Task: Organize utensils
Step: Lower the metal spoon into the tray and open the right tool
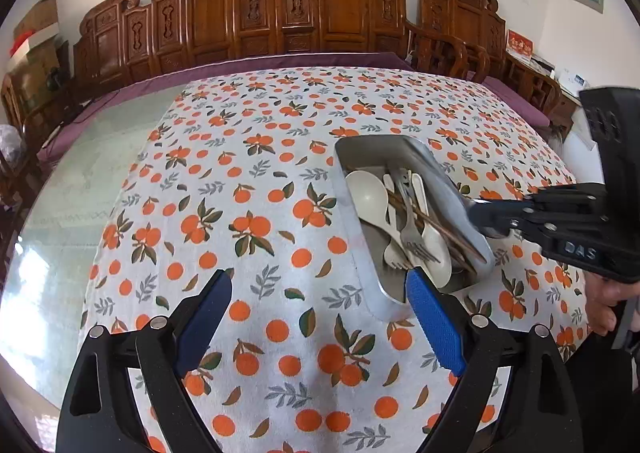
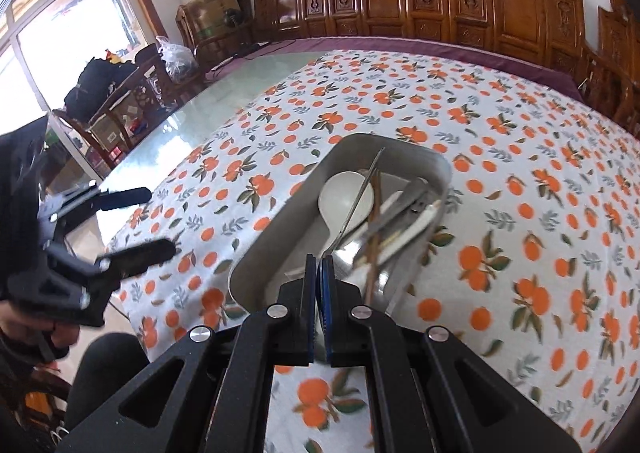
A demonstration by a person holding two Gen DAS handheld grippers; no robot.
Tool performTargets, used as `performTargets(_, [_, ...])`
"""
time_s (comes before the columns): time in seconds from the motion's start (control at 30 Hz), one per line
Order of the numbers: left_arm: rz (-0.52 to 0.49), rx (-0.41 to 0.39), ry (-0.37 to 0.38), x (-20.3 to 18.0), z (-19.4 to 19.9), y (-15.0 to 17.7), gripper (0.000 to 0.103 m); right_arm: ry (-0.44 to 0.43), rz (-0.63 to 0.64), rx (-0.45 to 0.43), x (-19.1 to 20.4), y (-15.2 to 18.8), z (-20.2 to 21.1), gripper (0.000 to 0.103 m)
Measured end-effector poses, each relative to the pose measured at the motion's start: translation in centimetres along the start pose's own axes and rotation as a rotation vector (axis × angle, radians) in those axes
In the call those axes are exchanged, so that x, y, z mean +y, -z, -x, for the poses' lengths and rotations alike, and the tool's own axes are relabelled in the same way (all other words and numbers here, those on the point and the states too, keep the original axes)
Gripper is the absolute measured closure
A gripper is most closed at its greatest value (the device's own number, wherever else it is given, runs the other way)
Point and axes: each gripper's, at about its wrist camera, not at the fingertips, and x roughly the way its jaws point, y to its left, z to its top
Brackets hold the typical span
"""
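- On the table, over the orange-print tablecloth (image 1: 256, 213): a metal tray (image 1: 362, 149) sits right of centre in the left wrist view, long side running away from the camera at a slant.
- Inside the tray: white plastic spoon (image 1: 366, 189), a metal fork (image 1: 412, 233), more white utensils and brown chopsticks (image 1: 436, 227), all piled loosely and overlapping. Exact count not readable.
- Right gripper (image 2: 319, 265): blue pads pressed together, pinching the near rim of the tray (image 2: 280, 213). From the left wrist view the same gripper (image 1: 486, 213) comes in from the right edge and clamps the tray's right-hand wall.
- The tray looks tilted in the right wrist view, near end raised; the utensils lie toward the far and right side. Cannot tell if the far end touches the cloth.
- Right wrist view also shows a thin metal handle (image 2: 360, 197) lying across the white spoon (image 2: 346, 197), ending just beyond the pads.
- Left gripper (image 1: 320, 317): jaws spread wide, nothing between them, only cloth underneath. Its right pad (image 1: 434, 325) is just beside the near corner of the tray; contact unclear.
- Left gripper in the right wrist view (image 2: 156, 221): fingers apart, well left of the tray, over the table edge.
- A hand (image 1: 608, 305) is partly visible below the right gripper body.
- Background: carved wooden chairs (image 1: 280, 9) along the far side of the table.
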Motion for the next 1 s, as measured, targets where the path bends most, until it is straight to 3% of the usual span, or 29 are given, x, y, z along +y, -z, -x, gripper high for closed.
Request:
performTargets(0.47, [0.052,0.012,-0.009,1.8,-0.6,1.2,0.018,-0.006,-0.039,0.083,0.2,-1.3,-6.0,0.099])
performTargets(0.73, [0.06,-0.001,-0.019,2.0,-0.2,1.0,0.018,0.003,-0.02,0.038,0.3,-0.9,-4.2,0.096])
performTargets(1.0, [0.057,-0.045,-0.029,0.8,1.9,-0.1,0.018,0.044,-0.006,-0.039,0.5,0.1,0.4,0.096])
